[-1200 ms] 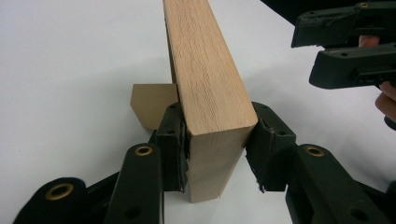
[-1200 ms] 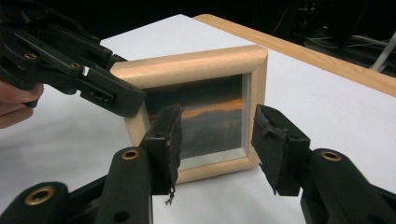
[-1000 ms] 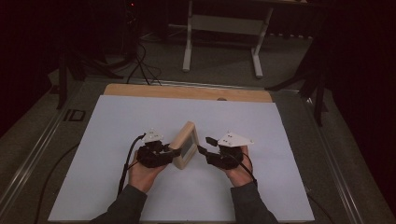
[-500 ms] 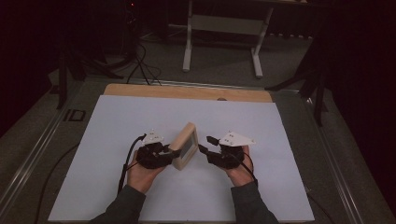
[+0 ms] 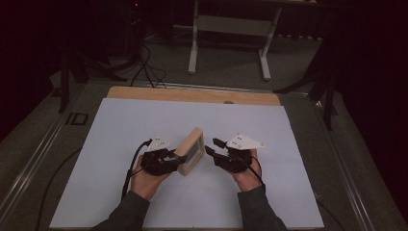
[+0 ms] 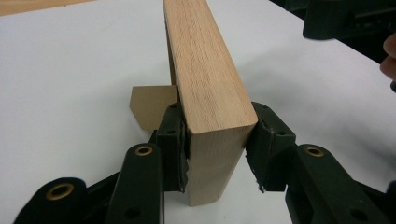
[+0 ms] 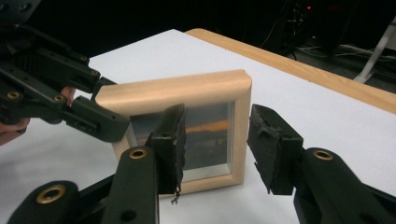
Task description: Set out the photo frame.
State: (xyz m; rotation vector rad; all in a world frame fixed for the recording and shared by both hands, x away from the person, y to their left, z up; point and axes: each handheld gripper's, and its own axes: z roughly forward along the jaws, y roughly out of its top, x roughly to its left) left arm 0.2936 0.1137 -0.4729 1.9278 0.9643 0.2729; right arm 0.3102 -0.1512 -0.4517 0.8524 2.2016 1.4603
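Rubber-padded fingers [image 6: 175, 140] of the left gripper [image 6: 217, 154] clamp a thick wooden picture frame [image 6: 205, 88] by one end, one pad on its back and one on its front, holding it upright on its edge. A small brown stand flap [image 6: 149, 107] juts from the frame's back, just above the white sheet.

Opposite, the right gripper [image 7: 217, 144] faces the glass front of the picture frame [image 7: 187, 130], its fingers [image 7: 271, 144] having just been closing yet released, gripping nothing; the frame's outer corner sits in the gap between them, and whether either pad touches the wood cannot be told.

From above, the left gripper [image 5: 161, 161] and right gripper [image 5: 228, 156] flank the picture frame [image 5: 191, 151], which stands near the middle of the white sheet [image 5: 120, 125] covering the desk [image 5: 192, 95]. Both forearms, in grey sleeves [image 5: 125, 216], reach in from the near edge. Beyond the desk, a white metal stand [image 5: 228, 29] rests on the dark floor.
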